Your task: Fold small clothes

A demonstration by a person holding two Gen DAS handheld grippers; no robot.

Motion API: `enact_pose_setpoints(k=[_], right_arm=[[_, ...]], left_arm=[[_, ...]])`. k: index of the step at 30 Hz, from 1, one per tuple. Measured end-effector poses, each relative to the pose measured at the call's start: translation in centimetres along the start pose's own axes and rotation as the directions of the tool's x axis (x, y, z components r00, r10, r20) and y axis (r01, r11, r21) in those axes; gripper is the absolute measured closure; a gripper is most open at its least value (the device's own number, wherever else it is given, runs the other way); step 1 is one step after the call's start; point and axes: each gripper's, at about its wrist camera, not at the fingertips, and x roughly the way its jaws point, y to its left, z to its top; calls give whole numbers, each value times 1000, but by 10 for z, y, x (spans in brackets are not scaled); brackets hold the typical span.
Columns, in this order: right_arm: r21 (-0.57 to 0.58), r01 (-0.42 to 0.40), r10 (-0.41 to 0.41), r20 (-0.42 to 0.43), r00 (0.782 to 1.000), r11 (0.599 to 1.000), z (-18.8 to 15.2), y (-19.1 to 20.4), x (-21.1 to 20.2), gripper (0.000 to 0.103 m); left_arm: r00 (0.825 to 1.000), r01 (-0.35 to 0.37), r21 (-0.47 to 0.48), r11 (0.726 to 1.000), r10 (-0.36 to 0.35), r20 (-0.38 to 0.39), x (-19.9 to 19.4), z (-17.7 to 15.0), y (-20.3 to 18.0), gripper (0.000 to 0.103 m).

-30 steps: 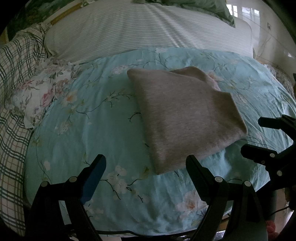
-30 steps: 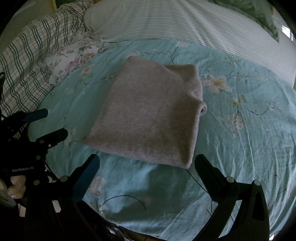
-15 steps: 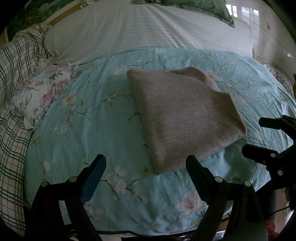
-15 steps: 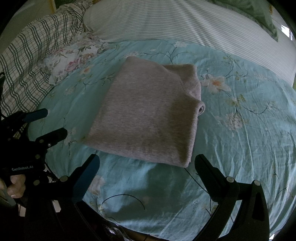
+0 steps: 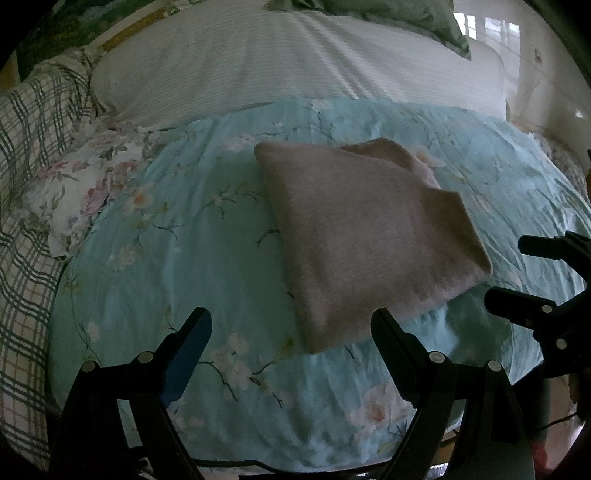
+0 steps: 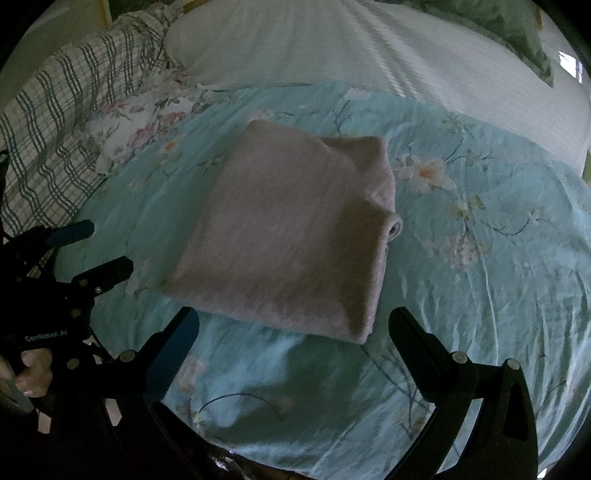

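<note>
A grey knit garment (image 5: 365, 229) lies folded into a rough square on the turquoise floral bedsheet (image 5: 166, 240); it also shows in the right wrist view (image 6: 291, 236), with a thicker rolled fold along its far right edge. My left gripper (image 5: 291, 325) is open and empty, held back from the garment's near corner. My right gripper (image 6: 295, 325) is open and empty, just short of the garment's near edge. Each gripper shows in the other's view: the right gripper (image 5: 517, 273) at the right, the left gripper (image 6: 96, 251) at the left.
A white striped cover (image 5: 295, 62) lies across the far side of the bed. A floral pillowcase (image 5: 85, 184) and green plaid fabric (image 5: 26, 122) lie at the left. A green pillow (image 6: 517, 26) sits at the far right. The bed's near edge runs below the grippers.
Almost nothing has changed. Both grippers stay open and hover in nearly the same place, and the garment lies still.
</note>
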Motion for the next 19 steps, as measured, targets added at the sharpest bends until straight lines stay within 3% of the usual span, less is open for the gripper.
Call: enact_pose_setpoints(k=[19], right_arm=[[18,-18,19,-4,1000,1000,11,-7,12,1]], left_arm=[[1000,-17,25,1000,18,-4,15,10,-1,14]])
